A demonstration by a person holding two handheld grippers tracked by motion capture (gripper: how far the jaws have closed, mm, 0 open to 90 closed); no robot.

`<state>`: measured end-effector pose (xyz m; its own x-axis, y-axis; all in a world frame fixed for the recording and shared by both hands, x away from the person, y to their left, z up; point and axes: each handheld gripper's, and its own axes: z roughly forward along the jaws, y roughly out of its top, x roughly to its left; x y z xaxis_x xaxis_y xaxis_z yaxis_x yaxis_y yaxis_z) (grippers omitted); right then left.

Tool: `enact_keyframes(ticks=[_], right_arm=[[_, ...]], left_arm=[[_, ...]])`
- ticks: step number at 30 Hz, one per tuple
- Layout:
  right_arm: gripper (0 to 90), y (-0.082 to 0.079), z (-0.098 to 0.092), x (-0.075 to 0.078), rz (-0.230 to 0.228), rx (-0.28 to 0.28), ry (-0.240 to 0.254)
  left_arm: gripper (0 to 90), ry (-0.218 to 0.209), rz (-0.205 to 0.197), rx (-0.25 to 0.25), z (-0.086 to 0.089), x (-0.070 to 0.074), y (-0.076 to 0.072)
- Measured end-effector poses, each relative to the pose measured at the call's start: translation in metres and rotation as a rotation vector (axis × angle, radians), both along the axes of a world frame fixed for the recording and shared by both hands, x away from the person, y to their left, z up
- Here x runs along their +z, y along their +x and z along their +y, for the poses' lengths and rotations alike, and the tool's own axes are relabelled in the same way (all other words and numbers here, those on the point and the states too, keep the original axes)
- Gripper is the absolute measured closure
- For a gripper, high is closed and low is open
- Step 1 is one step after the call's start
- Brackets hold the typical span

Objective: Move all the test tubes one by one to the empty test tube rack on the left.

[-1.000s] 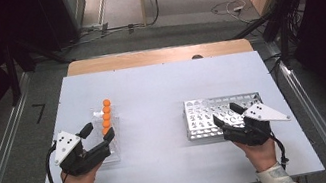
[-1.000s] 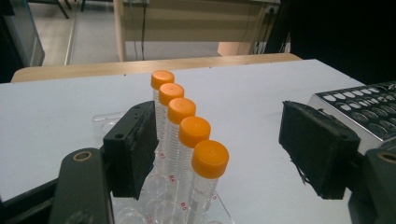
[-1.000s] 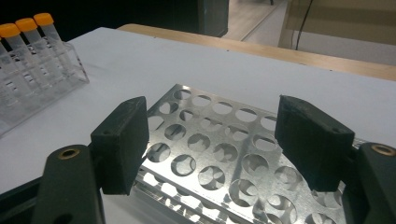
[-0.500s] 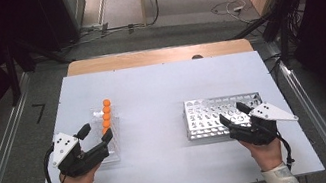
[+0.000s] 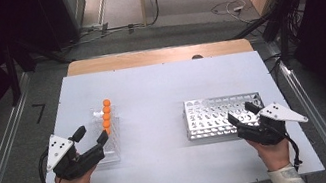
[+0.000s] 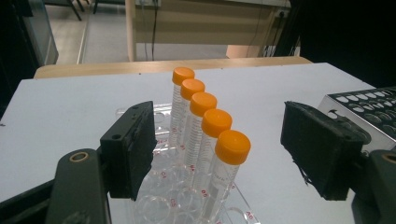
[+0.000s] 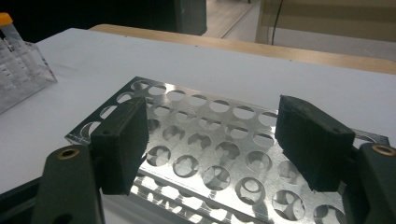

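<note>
Little is changed against the earlier pictures: both hands are found in nearly the same places at the near edge of the white table (image 5: 160, 87), the left gripper (image 5: 91, 134) slightly nearer that edge than a second ago, the right gripper (image 5: 242, 113) likewise drawn back a little from the metal rack (image 5: 215, 112). The clear tube rack (image 5: 110, 146) is seen at the near left part of the table, well apart from the metal rack on the right, and neither has been shifted. Five orange-capped tubes (image 6: 205, 126) stand upright in one row in the clear rack, as before. The left gripper is held just at the near end of that rack, its jaws spread wide and released; in the left gripper view the row of tubes is framed between the two black pads (image 6: 133, 149) without being touched. The right gripper is held at the near right corner of the metal rack, jaws likewise open and grasping nothing; in the right gripper view the pads (image 7: 123, 140) hang above the empty round holes, apart from the metal.
</note>
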<state>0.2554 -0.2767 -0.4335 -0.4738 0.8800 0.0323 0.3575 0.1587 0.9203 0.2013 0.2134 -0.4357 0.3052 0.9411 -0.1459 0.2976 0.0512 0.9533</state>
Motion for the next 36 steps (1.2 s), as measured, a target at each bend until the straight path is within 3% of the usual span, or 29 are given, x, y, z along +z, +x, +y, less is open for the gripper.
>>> enact_keyframes(ticks=[21,36], right_arm=[[24.3,-0.009,-0.033,-0.004,0.000,-0.086,-0.002],[24.0,-0.013,-0.051,-0.007,0.005,-0.140,-0.011]], left_arm=[[25.2,0.004,-0.003,0.046,0.015,-0.005,-0.010],[24.8,0.005,0.018,0.059,0.023,-0.010,-0.013]])
